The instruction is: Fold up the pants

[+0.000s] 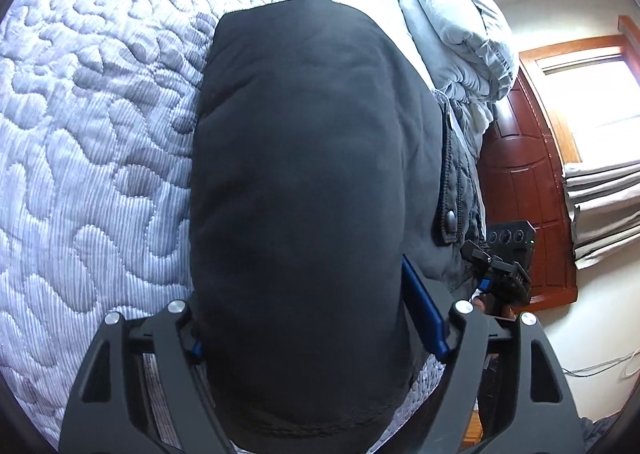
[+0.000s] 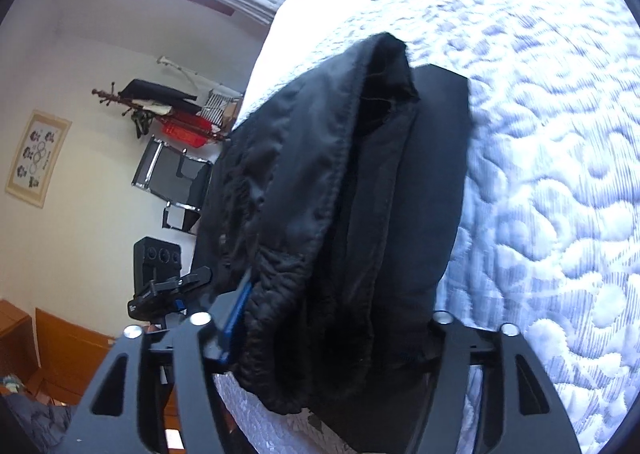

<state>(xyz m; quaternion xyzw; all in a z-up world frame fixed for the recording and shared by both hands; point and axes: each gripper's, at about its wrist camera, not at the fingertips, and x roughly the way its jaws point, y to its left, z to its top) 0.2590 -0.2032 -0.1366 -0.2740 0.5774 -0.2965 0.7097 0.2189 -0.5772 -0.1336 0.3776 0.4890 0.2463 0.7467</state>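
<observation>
Low in the frame, the left gripper (image 1: 316, 338) has its fingers (image 1: 424, 318) wide apart with the black pants (image 1: 304, 182) bunched between them. The right gripper (image 2: 320, 338) looks the same, though cloth hides whether it pinches. The pants hang soft, thick and floppy over the bed (image 1: 92, 134), so a hold near the stitched waistband (image 2: 344, 142) seems best. Farther off, a picture (image 2: 38, 158) hangs upper left; no words can be read.

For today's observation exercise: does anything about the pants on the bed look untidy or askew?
Yes. In the right wrist view the pants bunch up with a hem flipped over, lining showing, instead of lying flat on the quilt.
</observation>
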